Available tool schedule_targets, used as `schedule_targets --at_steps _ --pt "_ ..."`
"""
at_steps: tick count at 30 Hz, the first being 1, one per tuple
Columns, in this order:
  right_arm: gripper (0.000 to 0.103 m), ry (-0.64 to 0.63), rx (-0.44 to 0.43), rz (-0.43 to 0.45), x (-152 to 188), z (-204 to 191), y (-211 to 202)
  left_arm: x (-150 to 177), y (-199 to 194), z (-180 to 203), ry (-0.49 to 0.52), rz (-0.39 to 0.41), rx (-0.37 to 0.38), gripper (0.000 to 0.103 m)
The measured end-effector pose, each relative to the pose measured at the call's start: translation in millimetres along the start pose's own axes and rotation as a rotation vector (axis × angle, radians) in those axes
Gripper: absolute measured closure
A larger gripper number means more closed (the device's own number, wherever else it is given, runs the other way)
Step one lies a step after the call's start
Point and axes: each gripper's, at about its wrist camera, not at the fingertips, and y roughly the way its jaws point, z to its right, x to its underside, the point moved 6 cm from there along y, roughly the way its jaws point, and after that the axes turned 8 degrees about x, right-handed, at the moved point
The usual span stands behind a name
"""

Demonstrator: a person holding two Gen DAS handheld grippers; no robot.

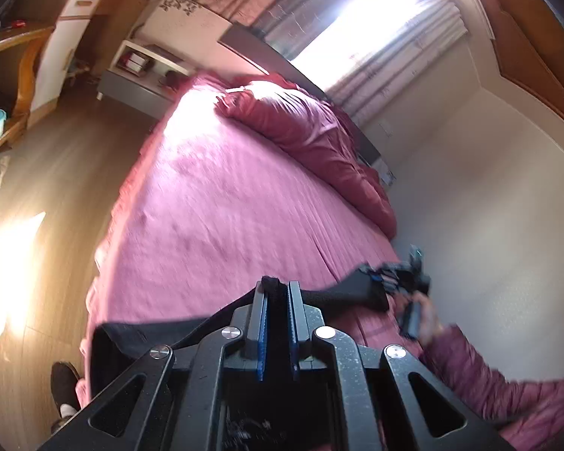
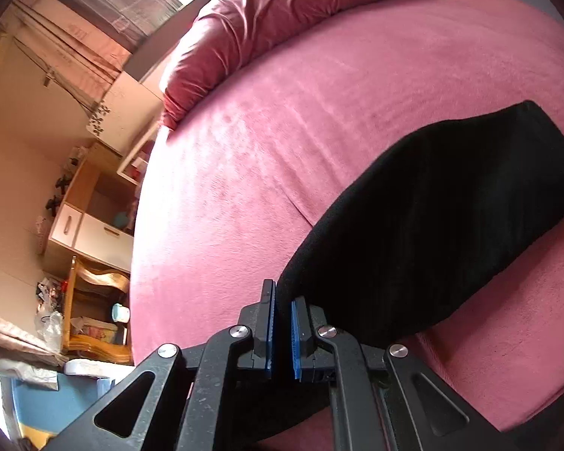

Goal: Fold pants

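The black pants [image 2: 432, 218] lie on the pink bed [image 2: 282, 120], stretching away to the right in the right wrist view. My right gripper [image 2: 282, 300] is shut on their near edge. In the left wrist view my left gripper [image 1: 277, 289] is shut on a bunched bit of the black pants [image 1: 342, 293], which hang left and stretch right toward my right gripper [image 1: 402, 278], blurred in the person's hand. The lower part of the pants is hidden behind my left gripper's body.
A rumpled dark-pink duvet [image 1: 304, 127] lies along the head of the bed by the curtained window. The wooden floor [image 1: 56, 195], a desk and shelves are to the left. A foot [image 1: 64, 379] stands beside the bed. A white wall [image 1: 488, 225] runs along the right side.
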Motion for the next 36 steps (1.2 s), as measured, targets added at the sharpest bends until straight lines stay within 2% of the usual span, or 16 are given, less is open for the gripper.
schedule_targets --at_steps 2,5,7,10,13,16,20,23,25,28,31,32,34,36 --pt "0.096 -0.015 -0.046 0.037 3 -4 -27 -37 5 -15 0.007 0.048 -0.060 0.094" --pt "0.096 -0.035 -0.099 0.074 16 -3 -62 -70 22 -29 0.016 0.062 -0.117 0.094" --pt "0.096 -0.052 -0.117 0.086 34 3 -82 -77 32 -32 0.032 0.060 -0.146 0.094" --pt "0.096 -0.045 -0.147 0.083 69 19 -103 -69 30 -34 0.013 0.071 -0.131 0.094" --pt "0.096 -0.041 -0.159 0.067 109 41 -120 -45 18 -37 -0.014 0.062 -0.110 0.094" --pt "0.096 -0.064 -0.128 0.026 150 55 -118 -12 -1 -42 -0.043 0.050 -0.100 0.094" --pt "0.096 -0.072 -0.082 -0.041 198 78 -110 41 -23 -59 -0.113 0.011 -0.121 0.094" --pt "0.096 -0.066 -0.049 -0.084 227 92 -102 83 -34 -78 -0.205 -0.017 -0.131 0.094" --pt "0.096 -0.060 -0.036 -0.113 243 102 -94 110 -37 -91 -0.246 -0.040 -0.164 0.094" --pt "0.096 -0.065 0.000 -0.148 261 111 -80 142 -40 -111 -0.330 -0.069 -0.189 0.094" --pt "0.096 -0.079 0.029 -0.163 271 121 -70 158 -43 -123 -0.406 -0.073 -0.200 0.091" --pt "0.096 -0.082 0.036 -0.165 271 122 -67 162 -45 -126 -0.441 -0.069 -0.191 0.088" --pt "0.096 -0.082 0.046 -0.171 272 122 -61 167 -52 -130 -0.517 -0.056 -0.173 0.075" --pt "0.096 -0.100 0.063 -0.172 274 121 -56 171 -62 -136 -0.597 -0.029 -0.157 0.072"
